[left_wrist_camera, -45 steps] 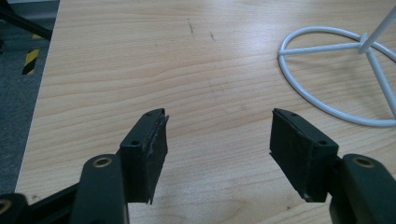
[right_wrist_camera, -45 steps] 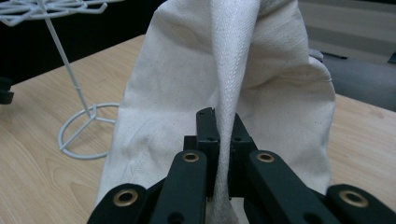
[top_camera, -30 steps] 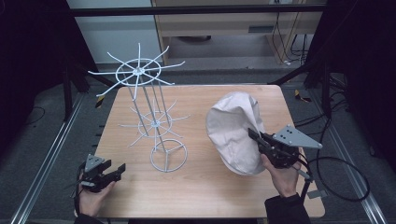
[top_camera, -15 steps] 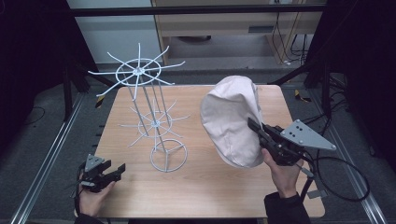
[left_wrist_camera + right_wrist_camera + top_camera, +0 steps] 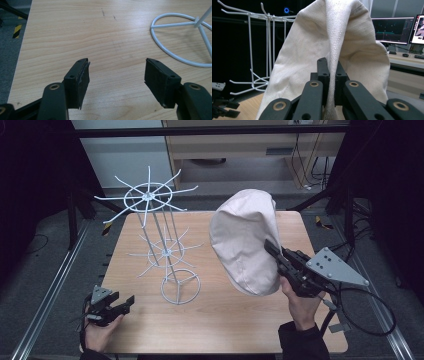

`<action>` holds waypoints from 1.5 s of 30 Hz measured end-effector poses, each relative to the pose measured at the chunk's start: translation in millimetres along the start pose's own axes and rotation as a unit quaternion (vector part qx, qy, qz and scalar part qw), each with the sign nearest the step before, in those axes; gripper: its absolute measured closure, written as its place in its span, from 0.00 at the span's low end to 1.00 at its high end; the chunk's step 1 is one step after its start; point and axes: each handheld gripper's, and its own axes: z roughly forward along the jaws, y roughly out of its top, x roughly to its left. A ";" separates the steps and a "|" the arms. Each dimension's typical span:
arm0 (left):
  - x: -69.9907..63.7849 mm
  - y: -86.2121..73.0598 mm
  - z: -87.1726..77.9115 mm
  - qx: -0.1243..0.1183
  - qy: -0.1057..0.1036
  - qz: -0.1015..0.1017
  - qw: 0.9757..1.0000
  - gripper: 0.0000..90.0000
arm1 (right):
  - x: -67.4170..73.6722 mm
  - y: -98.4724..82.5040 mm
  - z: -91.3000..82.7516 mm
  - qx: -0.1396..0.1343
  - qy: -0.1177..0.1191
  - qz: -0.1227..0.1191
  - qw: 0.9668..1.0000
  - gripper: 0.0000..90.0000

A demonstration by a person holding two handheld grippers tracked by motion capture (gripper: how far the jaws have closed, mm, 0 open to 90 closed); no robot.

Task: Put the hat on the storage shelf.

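While we hold the right gripper (image 5: 274,249) up at about four o'clock on the table (image 5: 240,325), its two black jaws are pressed together on a fold of a cream cloth cap (image 5: 246,242). From the high view the cap hangs in the air above the table's right half, clear of the wood, bulging toward ten o'clock from the jaws. In the right gripper view (image 5: 331,75) a ridge of the cap (image 5: 324,42) runs straight down between the jaws, and the cloth spreads out to both sides behind them.

A white wire rack (image 5: 165,245) stands near the middle of the table, at about nine o'clock from the cap and apart from it. Its ring base (image 5: 180,286) rests on the wood, two thin rods rise from it, and two tiers of hooked spokes fan out, the larger on top. In the right gripper view the rack (image 5: 262,47) sits to the left of the cloth; we cannot tell from there whether they touch.

Our left gripper (image 5: 122,304) lies low at about seven o'clock, near the table's front left corner, held in the left hand (image 5: 97,332). In the left gripper view (image 5: 116,75) its jaws stand wide apart with bare wood between them, and the ring base (image 5: 180,40) lies at about two o'clock, well beyond the jaw tips.
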 end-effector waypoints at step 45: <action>0.4 0.0 0.1 0.000 0.001 0.000 1.000 0.40 | 44.0 59.1 20.4 -0.105 0.050 -0.018 0.993 0.98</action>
